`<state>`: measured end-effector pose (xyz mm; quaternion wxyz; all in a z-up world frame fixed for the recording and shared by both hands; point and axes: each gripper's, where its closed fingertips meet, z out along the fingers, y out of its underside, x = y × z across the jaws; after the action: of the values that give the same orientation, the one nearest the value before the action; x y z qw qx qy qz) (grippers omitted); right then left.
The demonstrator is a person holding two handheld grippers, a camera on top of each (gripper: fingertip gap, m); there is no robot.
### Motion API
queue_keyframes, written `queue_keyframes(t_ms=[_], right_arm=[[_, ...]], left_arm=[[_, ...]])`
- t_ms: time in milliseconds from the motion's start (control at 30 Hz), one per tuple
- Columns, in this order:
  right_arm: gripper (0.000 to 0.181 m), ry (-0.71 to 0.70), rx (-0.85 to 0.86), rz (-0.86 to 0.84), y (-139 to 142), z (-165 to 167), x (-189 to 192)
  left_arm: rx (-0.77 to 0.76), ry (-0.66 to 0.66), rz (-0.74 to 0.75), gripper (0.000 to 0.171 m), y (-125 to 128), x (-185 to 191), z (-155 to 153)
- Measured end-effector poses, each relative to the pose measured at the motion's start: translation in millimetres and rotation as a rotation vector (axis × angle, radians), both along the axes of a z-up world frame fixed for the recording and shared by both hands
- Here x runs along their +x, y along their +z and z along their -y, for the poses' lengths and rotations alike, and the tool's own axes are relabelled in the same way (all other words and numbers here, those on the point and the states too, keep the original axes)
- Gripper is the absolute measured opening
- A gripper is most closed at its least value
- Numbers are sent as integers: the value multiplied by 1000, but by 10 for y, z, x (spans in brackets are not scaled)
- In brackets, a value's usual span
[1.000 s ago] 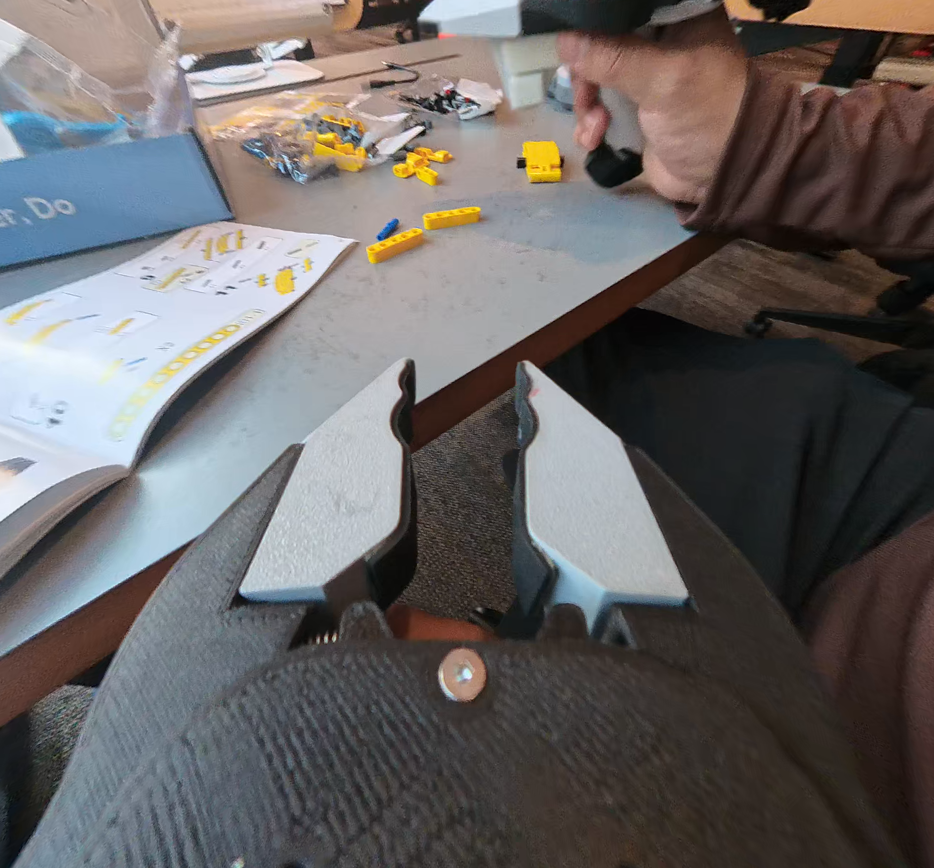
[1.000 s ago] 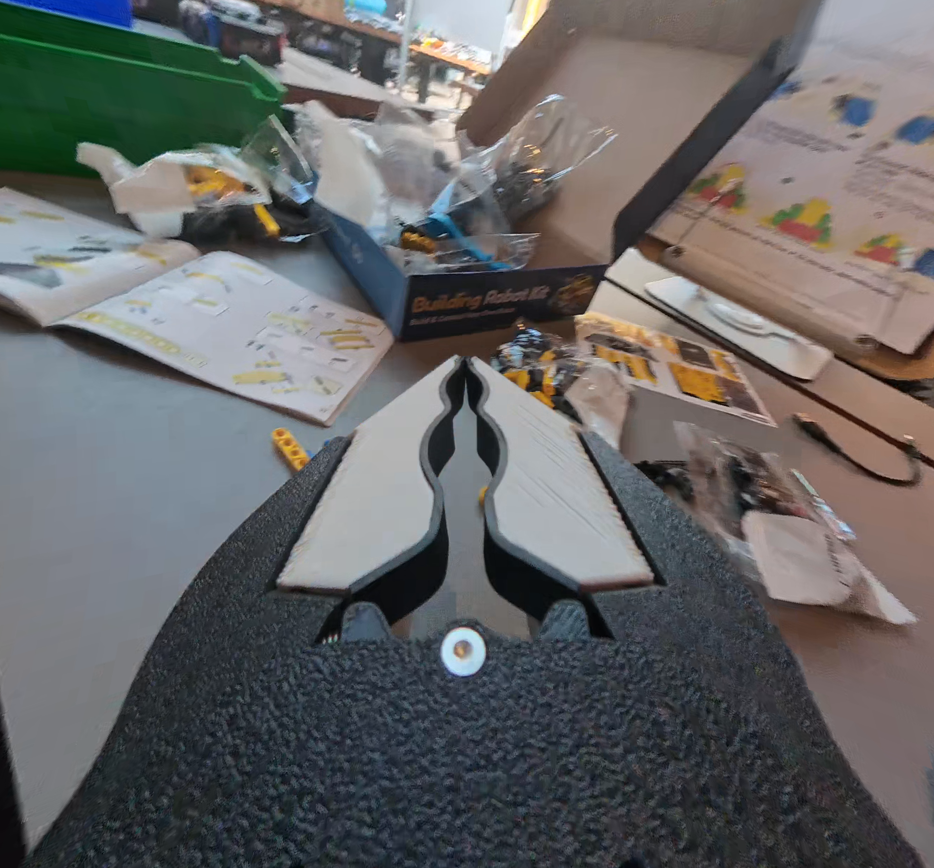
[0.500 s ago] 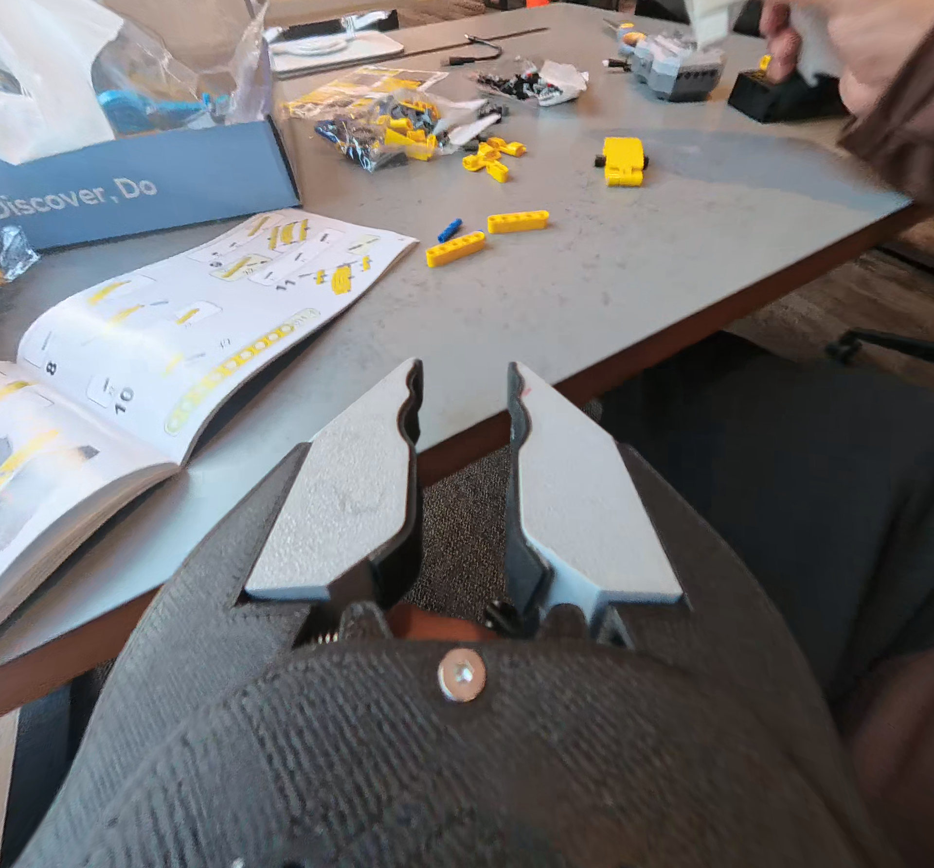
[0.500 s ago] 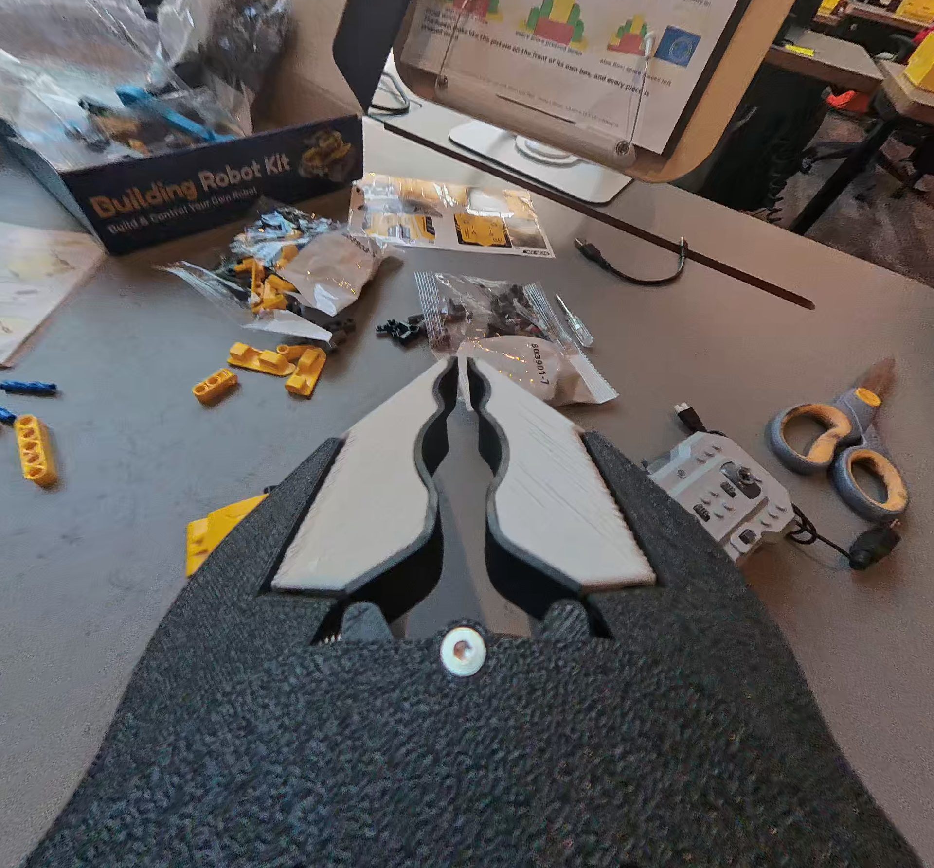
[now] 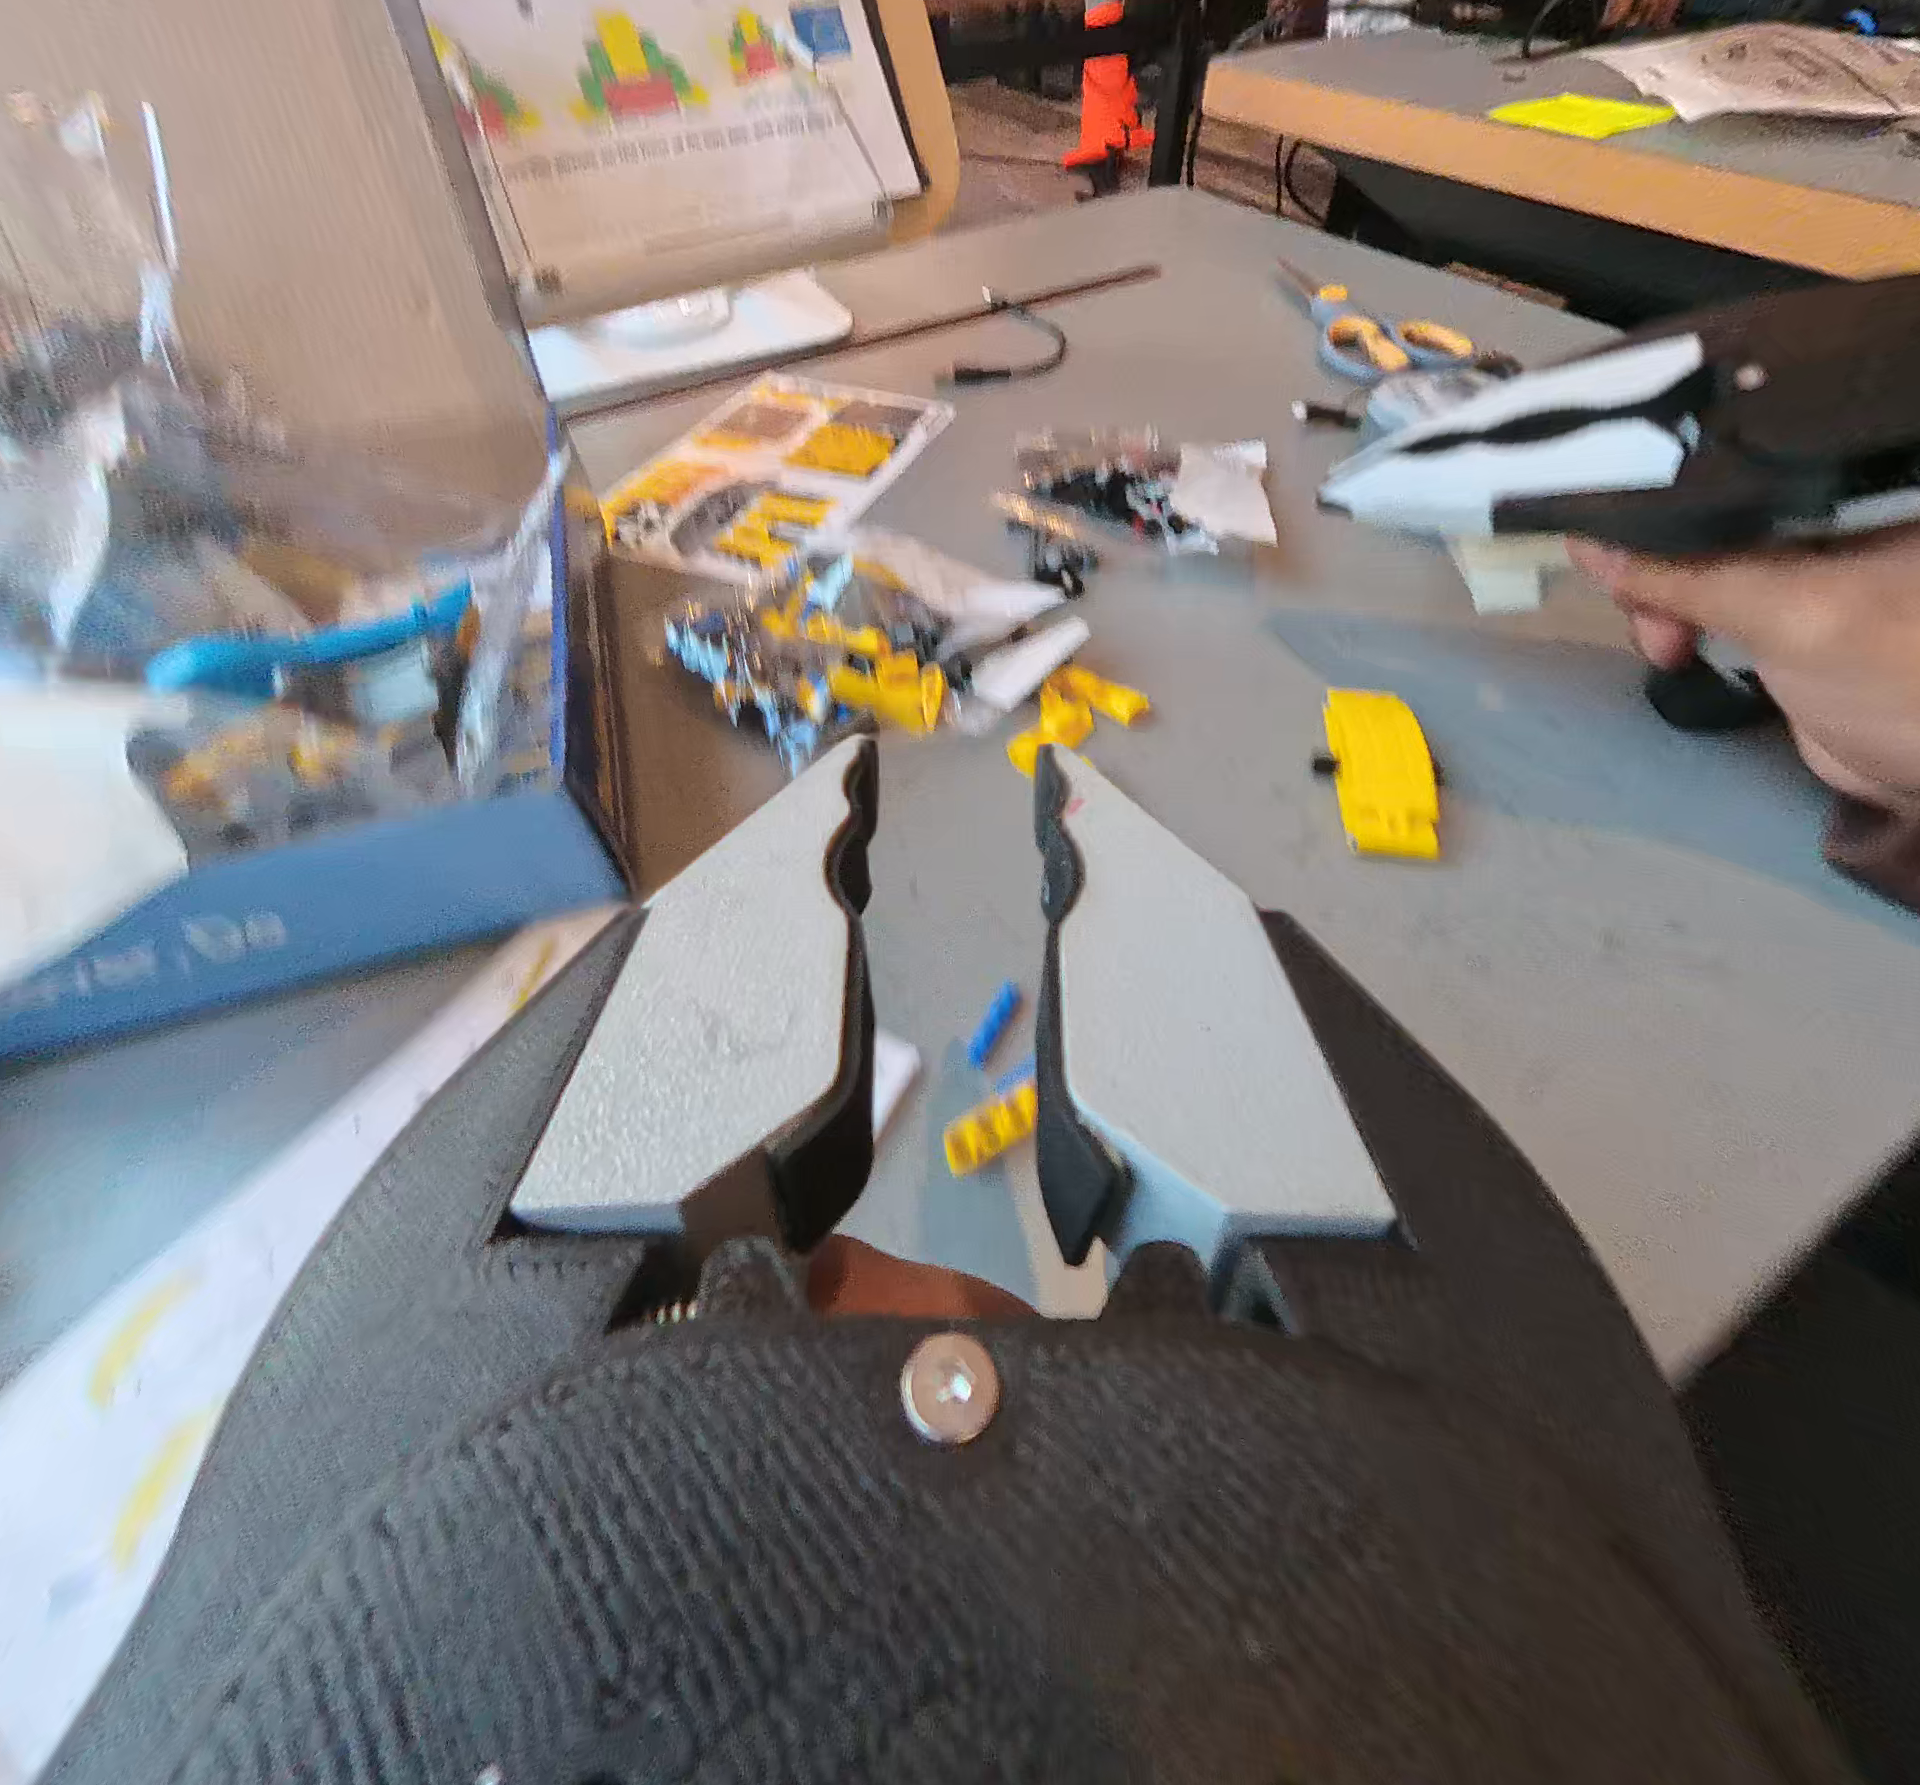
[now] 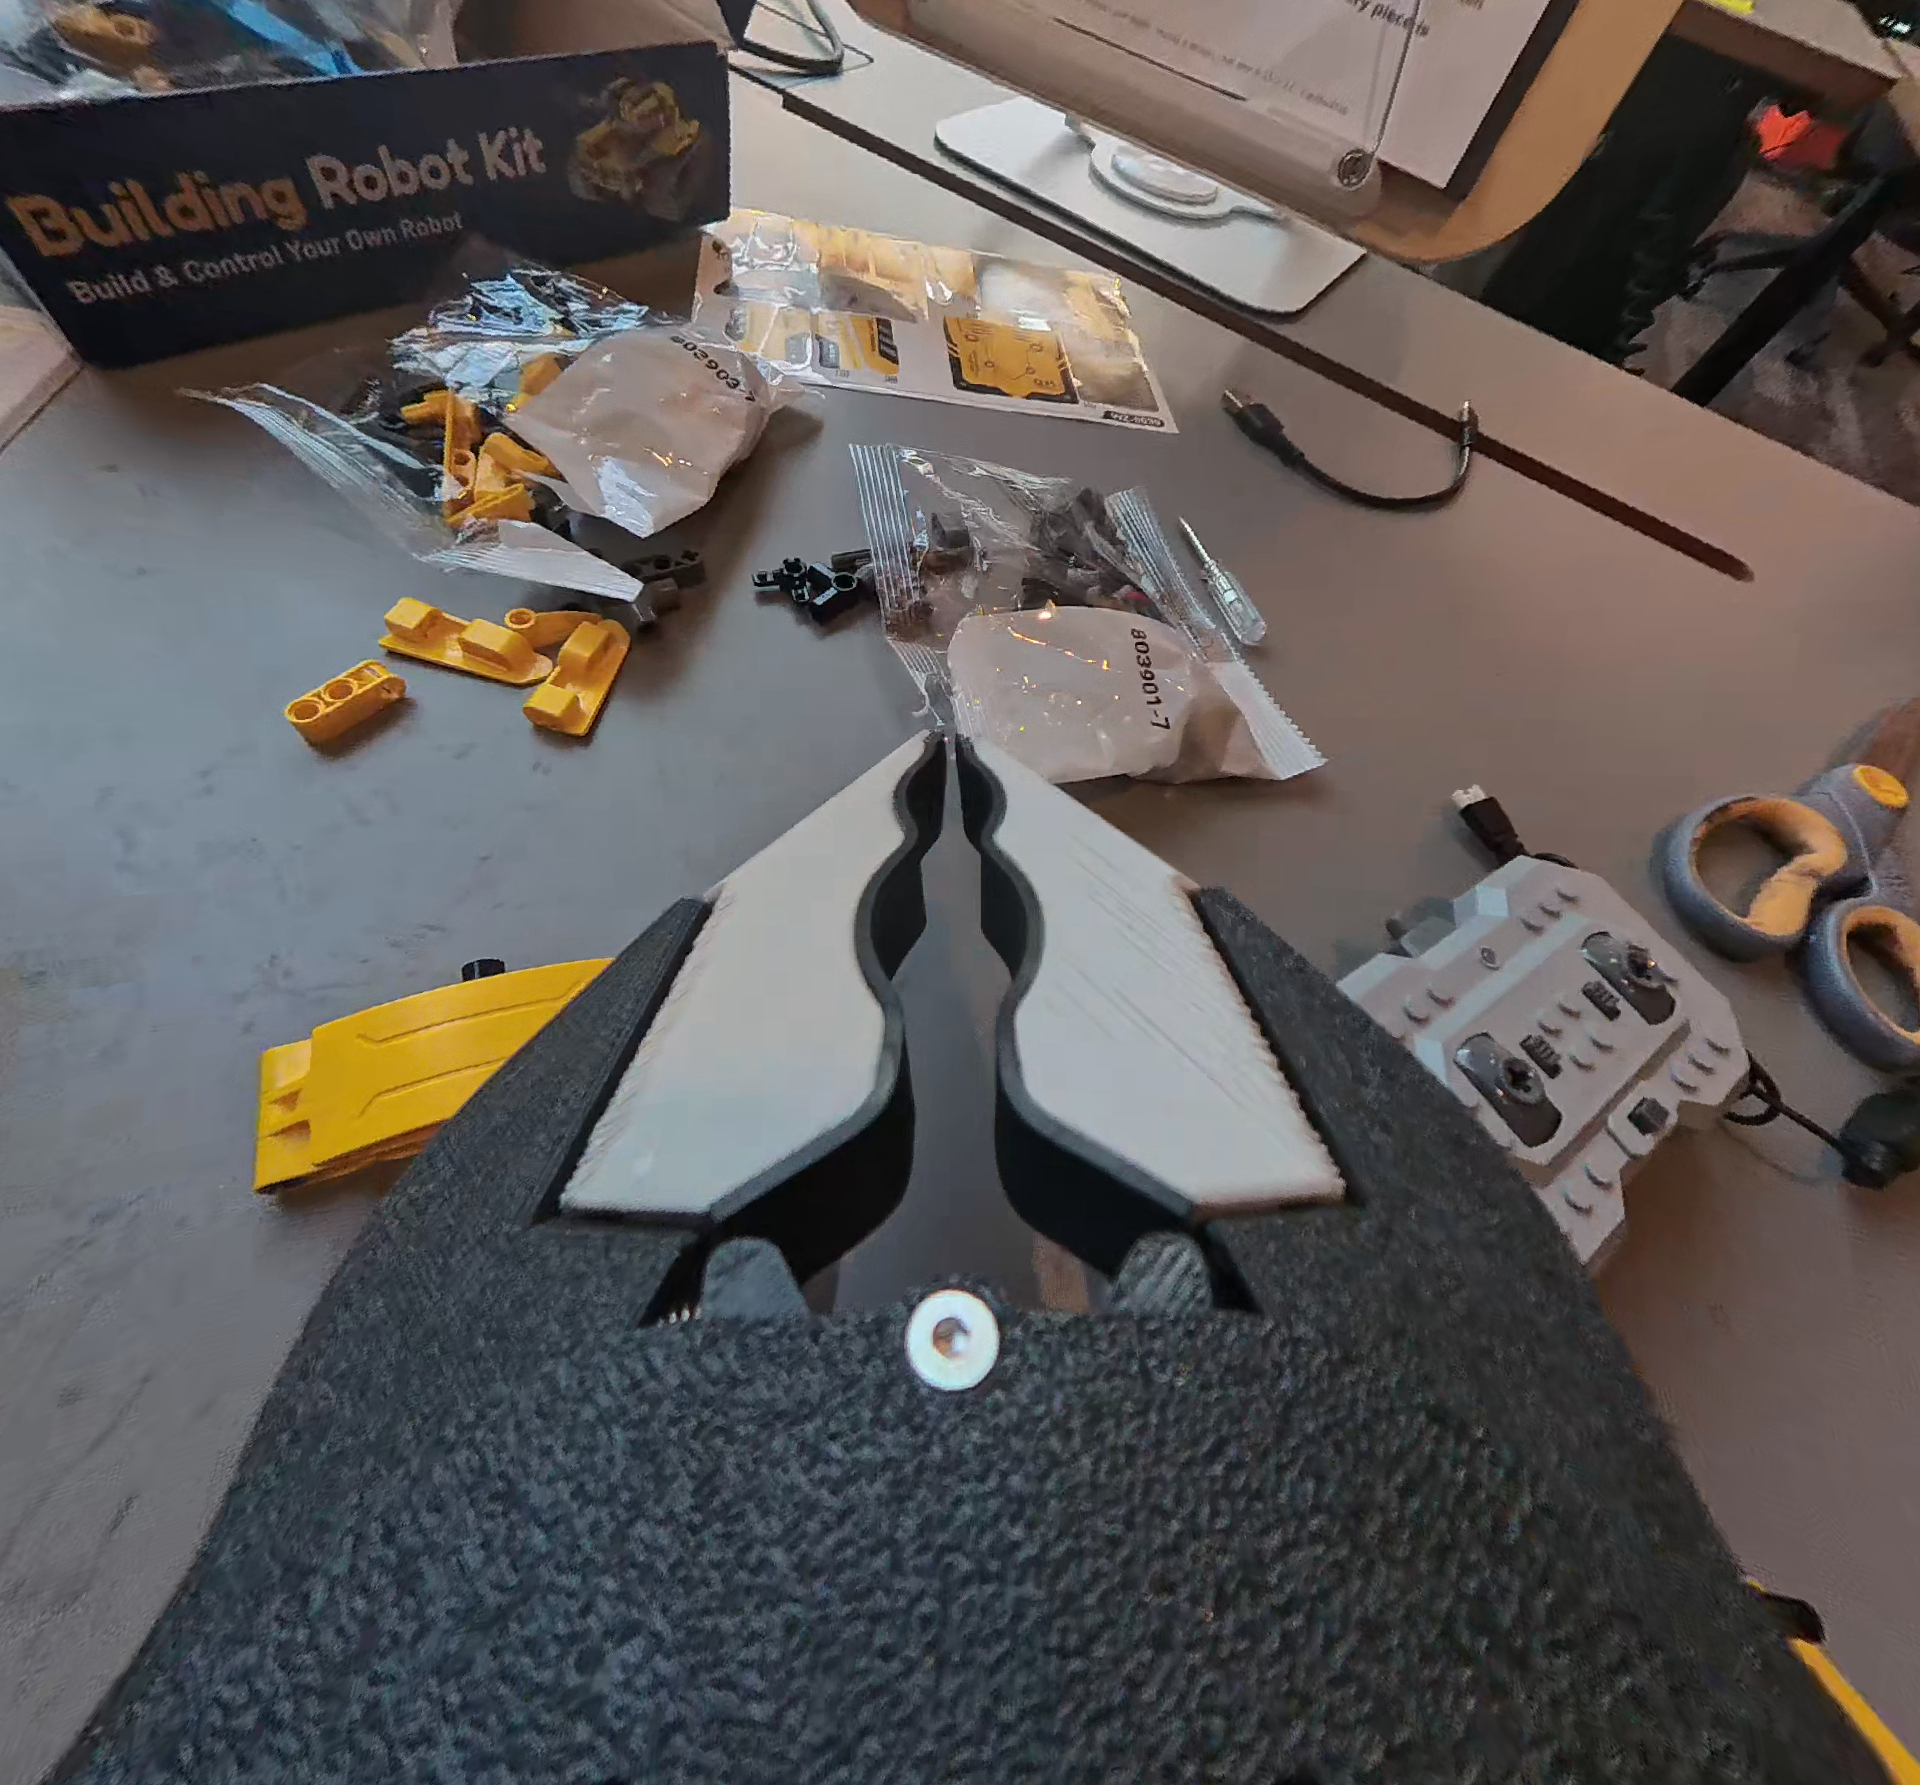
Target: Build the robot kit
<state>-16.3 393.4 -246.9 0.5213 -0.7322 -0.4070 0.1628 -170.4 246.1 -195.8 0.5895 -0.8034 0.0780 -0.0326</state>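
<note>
My left gripper [image 5: 951, 764] is open and empty, above the grey table [image 5: 1558, 987]. A small blue pin [image 5: 992, 1023] and a yellow beam [image 5: 987, 1135] lie on the table between its fingers. My right gripper [image 6: 948, 746] is shut and empty, its tips just short of a clear bag of dark parts [image 6: 1049, 634]. It also shows in the left wrist view [image 5: 1351, 486], held by a hand at the right. A large yellow panel [image 6: 416, 1070] lies to its left and a grey control block [image 6: 1558, 1029] to its right. Loose yellow pieces [image 6: 499, 655] lie farther left.
A dark blue kit box [image 6: 364, 187] full of bags stands at the back left. An open instruction booklet [image 5: 156, 1320] lies at the left. Scissors [image 6: 1787, 873], a sticker sheet [image 6: 935, 322], a black cable [image 6: 1351, 478] and a standing sign [image 6: 1195, 21] are at the back right. There is about 20 cm between the tips of the two grippers. From my right tips it is roughly 12 cm to the grey control block [image 6: 1558, 1029]; from my left, 35 cm.
My left gripper has moved forward from the table's edge to over the table. My right gripper has swung right, away from the box and booklet, and moved nearer the bags and grey block.
</note>
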Motion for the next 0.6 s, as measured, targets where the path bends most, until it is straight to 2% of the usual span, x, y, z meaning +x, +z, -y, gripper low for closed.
queue_keyframes(t_ms=[100, 200, 300, 400, 467, 600], right_arm=[[11, 2, 9, 33, -35, 2, -15], [18, 20, 41, 80, -68, 26, -55], [17, 4, 97, 114, -60, -11, -70], [17, -5, 118, 136, -70, -77, -90], [17, -5, 145, 142, -53, -144, -128], [20, 4, 135, 142, -65, -298, -208]], left_arm=[[-10, -48, -17, 31, 87, 69, -481], [-80, -112, -19, 38, -19, 152, -899], [-99, -90, -83, 36, -115, 94, -1246], [-136, -133, -124, 36, -161, 148, -1505], [-154, -153, -211, 37, -179, 145, -1658], [-269, -290, -319, 41, -286, 291, -1854]])
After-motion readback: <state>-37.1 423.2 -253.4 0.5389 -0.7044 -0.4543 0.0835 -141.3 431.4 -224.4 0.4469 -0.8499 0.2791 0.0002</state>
